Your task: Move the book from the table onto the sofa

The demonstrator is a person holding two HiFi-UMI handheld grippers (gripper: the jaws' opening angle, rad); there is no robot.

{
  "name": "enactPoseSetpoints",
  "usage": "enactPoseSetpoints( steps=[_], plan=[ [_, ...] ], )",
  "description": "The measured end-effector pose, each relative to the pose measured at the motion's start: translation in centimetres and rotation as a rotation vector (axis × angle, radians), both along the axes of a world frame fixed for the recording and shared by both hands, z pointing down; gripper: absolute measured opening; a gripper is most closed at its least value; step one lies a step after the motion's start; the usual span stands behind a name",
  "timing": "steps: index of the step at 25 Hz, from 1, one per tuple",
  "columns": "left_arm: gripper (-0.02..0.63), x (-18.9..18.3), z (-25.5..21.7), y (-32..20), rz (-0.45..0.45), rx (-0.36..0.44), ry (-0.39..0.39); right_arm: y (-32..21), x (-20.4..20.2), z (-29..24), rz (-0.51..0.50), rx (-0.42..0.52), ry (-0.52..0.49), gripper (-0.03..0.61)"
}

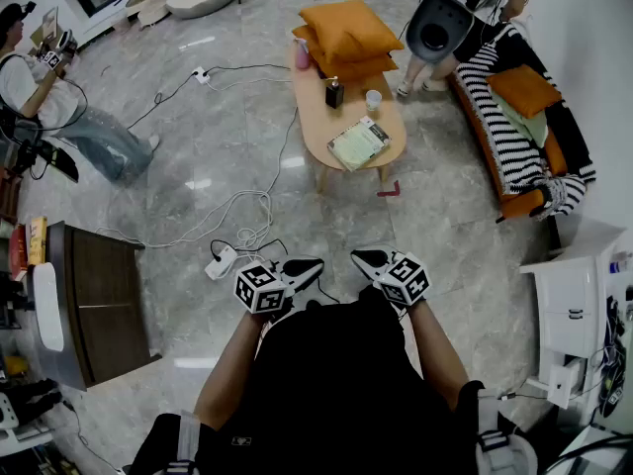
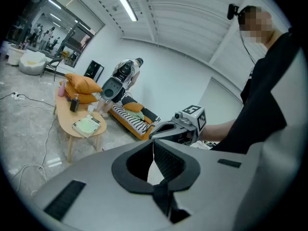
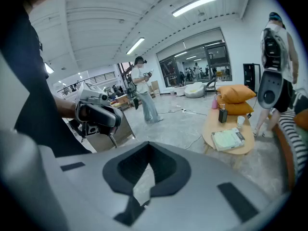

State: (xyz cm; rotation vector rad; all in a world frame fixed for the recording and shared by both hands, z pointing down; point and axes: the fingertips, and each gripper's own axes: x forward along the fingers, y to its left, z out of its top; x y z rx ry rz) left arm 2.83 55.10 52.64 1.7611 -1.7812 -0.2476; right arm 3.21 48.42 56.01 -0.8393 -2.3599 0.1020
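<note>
A pale green book (image 1: 358,142) lies on the near end of the oval wooden table (image 1: 388,148). The sofa (image 1: 492,95), under a black-and-white striped cover, stands to the table's right. Both grippers hover close to my body, well short of the table. My left gripper (image 1: 313,264) and my right gripper (image 1: 360,256) are shut and hold nothing. The left gripper view shows its jaws (image 2: 153,146) pressed together, with the book (image 2: 88,124) far off to the left. From the right gripper (image 3: 148,148), the book (image 3: 228,139) lies off to the right.
Orange cushions (image 1: 341,33), a dark bottle (image 1: 334,92), a cup (image 1: 373,99) and a pink bottle (image 1: 302,55) share the table. An orange cushion (image 1: 524,89) lies on the sofa. A person (image 1: 445,18) stands by the sofa, another (image 1: 59,97) at left. Cables and a power strip (image 1: 220,261) cross the floor.
</note>
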Motion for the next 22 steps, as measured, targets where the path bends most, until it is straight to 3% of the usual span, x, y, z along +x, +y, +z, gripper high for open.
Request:
enactPoseSetpoints(
  steps=[22],
  plan=[
    [0.012, -0.9, 0.2, -4.1, -0.022, -0.033, 0.021, -3.9, -1.1, 0.1, -0.072, 0.021, 0.034, 0.008]
  ],
)
